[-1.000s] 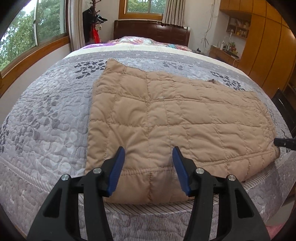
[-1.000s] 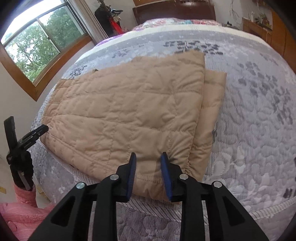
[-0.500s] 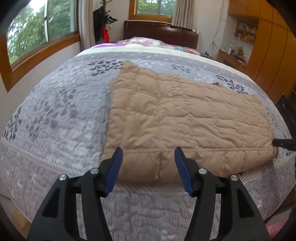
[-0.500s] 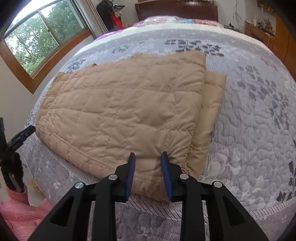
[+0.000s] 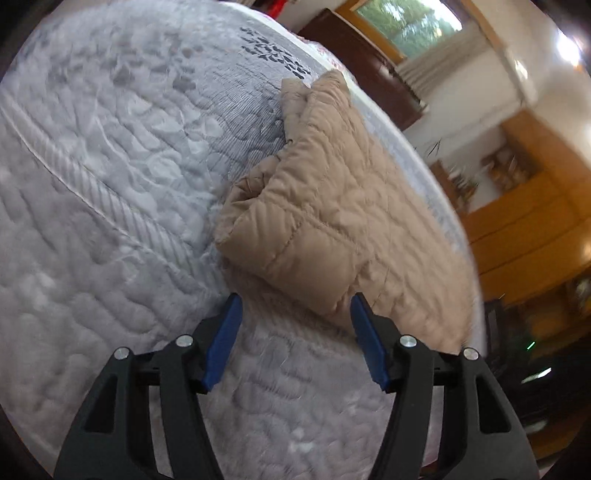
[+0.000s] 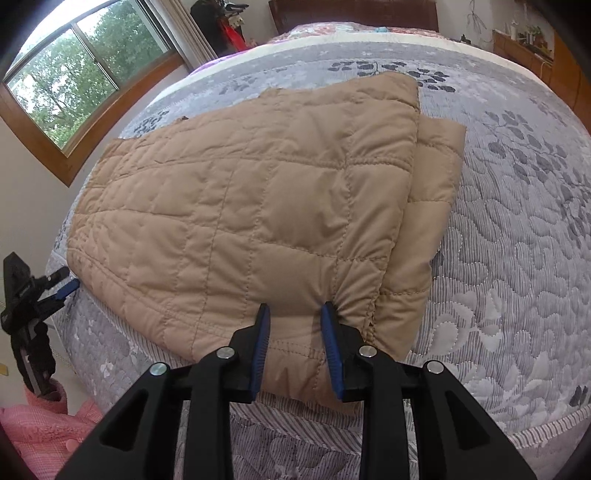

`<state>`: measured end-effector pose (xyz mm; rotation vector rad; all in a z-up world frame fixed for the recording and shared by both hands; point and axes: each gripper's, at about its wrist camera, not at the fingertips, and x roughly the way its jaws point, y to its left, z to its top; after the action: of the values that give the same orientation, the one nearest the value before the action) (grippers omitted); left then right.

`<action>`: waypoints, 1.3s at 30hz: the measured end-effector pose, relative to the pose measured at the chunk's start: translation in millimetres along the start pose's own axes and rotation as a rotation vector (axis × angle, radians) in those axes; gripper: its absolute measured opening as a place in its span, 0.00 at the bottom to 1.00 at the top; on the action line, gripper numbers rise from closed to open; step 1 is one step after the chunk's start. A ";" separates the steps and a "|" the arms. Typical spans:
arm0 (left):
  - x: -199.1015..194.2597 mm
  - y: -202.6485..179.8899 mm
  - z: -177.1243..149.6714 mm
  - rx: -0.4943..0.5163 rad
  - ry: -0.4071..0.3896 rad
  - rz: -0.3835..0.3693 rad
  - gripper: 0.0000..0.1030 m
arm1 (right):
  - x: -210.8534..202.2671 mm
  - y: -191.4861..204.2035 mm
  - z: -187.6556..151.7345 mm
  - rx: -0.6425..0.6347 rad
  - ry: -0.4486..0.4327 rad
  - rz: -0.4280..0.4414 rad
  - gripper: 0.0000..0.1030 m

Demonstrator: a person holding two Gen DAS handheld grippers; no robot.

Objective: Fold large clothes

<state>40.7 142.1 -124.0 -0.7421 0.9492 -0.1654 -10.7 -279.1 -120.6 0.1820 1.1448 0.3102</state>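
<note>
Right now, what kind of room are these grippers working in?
Most likely a bedroom in a home. A tan quilted garment lies on a bed with a grey floral quilt, a dark wooden headboard stands at the far end, and a wood-framed window looks onto trees.

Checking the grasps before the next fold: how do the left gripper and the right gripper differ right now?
The left gripper has its jaws wide apart; the right gripper has them much closer together. The left's jaws frame the tan quilted jacket at one corner, holding nothing; the right's straddle puckered fabric at the jacket's near edge. The left's view is tilted; the right's is level. Both have blue pads and hang over the grey bedspread.
</note>
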 end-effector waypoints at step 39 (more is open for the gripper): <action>-14.3 -196.9 -18.5 0.588 -0.189 -0.250 0.10 | -4.1 -7.1 -0.2 0.059 0.017 0.028 0.28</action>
<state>53.8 -7.6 5.4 -0.3185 0.5782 -0.5583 -11.4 -287.2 -119.3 0.2481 1.1698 0.3035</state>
